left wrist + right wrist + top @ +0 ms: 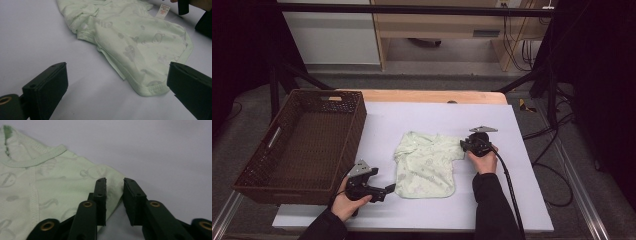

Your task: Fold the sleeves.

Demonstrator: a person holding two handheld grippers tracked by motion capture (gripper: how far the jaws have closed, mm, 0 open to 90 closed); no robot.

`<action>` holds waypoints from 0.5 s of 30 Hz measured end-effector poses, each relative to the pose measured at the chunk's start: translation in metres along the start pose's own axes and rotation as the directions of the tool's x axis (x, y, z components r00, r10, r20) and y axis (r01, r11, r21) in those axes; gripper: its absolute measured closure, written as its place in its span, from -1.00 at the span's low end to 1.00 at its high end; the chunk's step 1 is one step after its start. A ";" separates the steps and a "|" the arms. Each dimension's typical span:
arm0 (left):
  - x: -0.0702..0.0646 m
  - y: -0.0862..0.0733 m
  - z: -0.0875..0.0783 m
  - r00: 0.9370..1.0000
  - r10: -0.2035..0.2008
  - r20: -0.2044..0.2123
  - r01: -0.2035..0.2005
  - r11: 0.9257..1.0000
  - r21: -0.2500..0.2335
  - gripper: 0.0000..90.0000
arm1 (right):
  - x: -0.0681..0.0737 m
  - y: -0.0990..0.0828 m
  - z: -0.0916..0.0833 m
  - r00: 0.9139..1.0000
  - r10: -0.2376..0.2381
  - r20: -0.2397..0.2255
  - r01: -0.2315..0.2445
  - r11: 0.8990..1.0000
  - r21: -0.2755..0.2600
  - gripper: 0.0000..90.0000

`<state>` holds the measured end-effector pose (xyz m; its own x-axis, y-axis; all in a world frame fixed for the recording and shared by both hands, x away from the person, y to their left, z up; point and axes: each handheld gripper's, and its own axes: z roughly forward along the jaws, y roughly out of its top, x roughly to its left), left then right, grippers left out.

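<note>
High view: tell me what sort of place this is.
Probably a lab or workshop set up for recording handling tasks, not a home. A table with a plain pale cover stands inside a black frame, loose cables trail over the floor, and handheld grippers work on a baby shirt beside a wicker basket.

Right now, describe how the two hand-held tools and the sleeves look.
Both the left tool and the right tool are black, each topped by a grey three-cornered plate. Brass-coloured rivets mark the right tool's arms. A black cable trails from the right one. The sleeves are dark.
</note>
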<state>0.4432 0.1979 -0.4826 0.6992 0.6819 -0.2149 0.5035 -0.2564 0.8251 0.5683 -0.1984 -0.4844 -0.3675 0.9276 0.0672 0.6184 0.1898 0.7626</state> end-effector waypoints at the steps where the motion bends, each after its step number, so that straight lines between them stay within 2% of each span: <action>1: 0.000 0.000 0.000 1.000 0.000 0.001 0.000 1.000 0.000 -0.94 | 0.000 0.000 0.001 1.000 0.007 -0.004 -0.007 1.000 -0.006 0.69; 5: 0.000 0.000 0.000 1.000 0.002 -0.001 -0.002 1.000 0.000 -0.93 | 0.003 0.000 0.001 1.000 0.013 -0.023 -0.013 1.000 -0.009 0.93; 10: 0.000 0.000 0.000 1.000 0.002 0.000 -0.002 1.000 -0.001 -0.93 | 0.004 0.000 -0.003 1.000 -0.006 -0.026 0.005 1.000 -0.021 0.96; 15: 0.000 0.000 0.000 1.000 0.003 -0.002 -0.003 1.000 -0.001 -0.93 | 0.014 0.007 -0.017 0.998 -0.054 -0.043 0.051 0.995 -0.083 0.96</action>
<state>0.4432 0.1978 -0.4828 0.6994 0.6827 -0.2115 0.5011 -0.2572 0.8263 0.5555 -0.1893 -0.4669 -0.4304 0.9011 0.0535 0.5396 0.2093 0.8155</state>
